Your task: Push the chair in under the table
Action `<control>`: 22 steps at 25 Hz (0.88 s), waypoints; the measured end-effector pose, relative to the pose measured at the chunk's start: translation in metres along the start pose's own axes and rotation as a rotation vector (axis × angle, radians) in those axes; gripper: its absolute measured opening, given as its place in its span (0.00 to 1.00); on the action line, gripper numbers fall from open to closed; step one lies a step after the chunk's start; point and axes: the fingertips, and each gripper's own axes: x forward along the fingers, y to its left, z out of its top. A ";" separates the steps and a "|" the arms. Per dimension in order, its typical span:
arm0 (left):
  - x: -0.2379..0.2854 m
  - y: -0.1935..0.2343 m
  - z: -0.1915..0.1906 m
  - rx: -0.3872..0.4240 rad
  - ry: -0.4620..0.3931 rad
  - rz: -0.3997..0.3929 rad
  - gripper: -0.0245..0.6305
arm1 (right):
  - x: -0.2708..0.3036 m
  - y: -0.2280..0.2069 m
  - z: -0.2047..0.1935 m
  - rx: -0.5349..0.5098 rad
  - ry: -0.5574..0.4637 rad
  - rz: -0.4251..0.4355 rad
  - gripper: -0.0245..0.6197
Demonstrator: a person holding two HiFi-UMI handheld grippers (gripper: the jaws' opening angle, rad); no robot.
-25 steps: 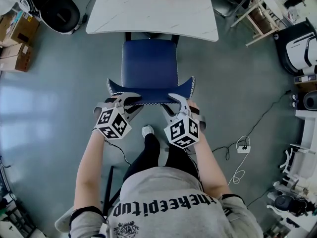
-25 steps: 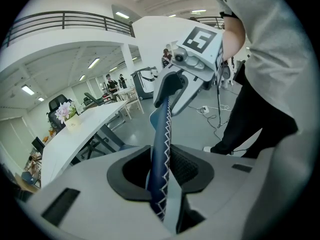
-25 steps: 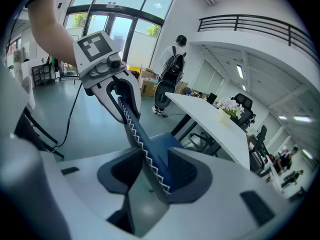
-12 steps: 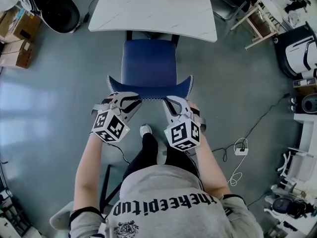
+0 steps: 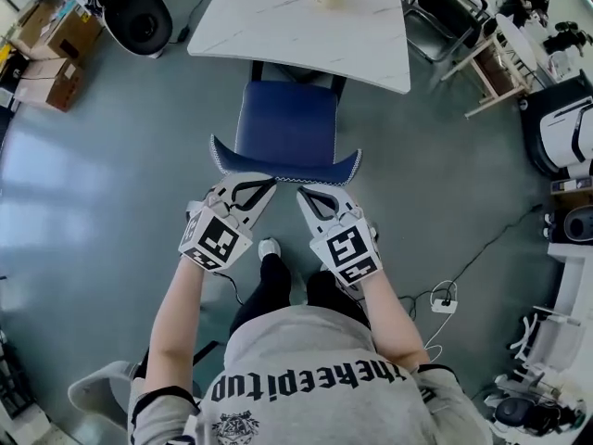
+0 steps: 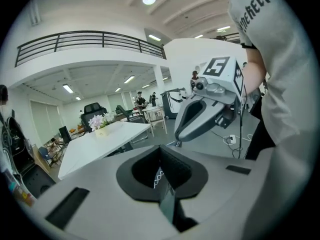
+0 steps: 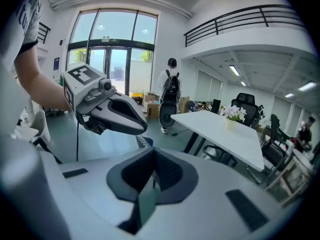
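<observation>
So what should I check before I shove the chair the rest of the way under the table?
1. Left gripper at the chair backrest: ok, its tip meets the rear edge.
2. Right gripper at the backrest: ok, same contact.
3. Jaws together on both, for a firm push: ok.
4. Chair seat lined up with the table: ok, it points at the near edge, but most of it is not yet under.
5. Space under the tabletop: cannot tell, the top hides it.
6. Person's shoe clear of the chair legs: cannot tell.
</observation>
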 end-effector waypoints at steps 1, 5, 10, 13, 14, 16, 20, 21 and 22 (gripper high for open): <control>-0.001 -0.002 0.005 -0.013 -0.008 0.011 0.06 | -0.003 0.001 0.004 0.010 -0.016 0.013 0.05; -0.006 -0.011 0.024 -0.068 -0.049 0.062 0.06 | -0.017 0.003 0.017 0.028 -0.076 0.059 0.05; -0.013 -0.018 0.053 -0.145 -0.136 0.127 0.06 | -0.035 0.003 0.032 0.053 -0.155 0.100 0.05; -0.017 -0.024 0.073 -0.196 -0.208 0.157 0.06 | -0.048 0.003 0.039 0.058 -0.194 0.126 0.05; -0.018 -0.025 0.079 -0.210 -0.231 0.165 0.06 | -0.052 0.004 0.042 0.060 -0.208 0.136 0.05; -0.022 -0.028 0.089 -0.234 -0.270 0.180 0.06 | -0.059 0.005 0.049 0.062 -0.236 0.156 0.05; -0.030 -0.030 0.102 -0.280 -0.327 0.220 0.06 | -0.073 0.007 0.059 0.059 -0.279 0.181 0.05; -0.031 -0.030 0.103 -0.291 -0.337 0.233 0.06 | -0.076 0.007 0.061 0.060 -0.288 0.185 0.05; -0.033 -0.030 0.106 -0.300 -0.350 0.246 0.06 | -0.079 0.006 0.062 0.062 -0.297 0.188 0.05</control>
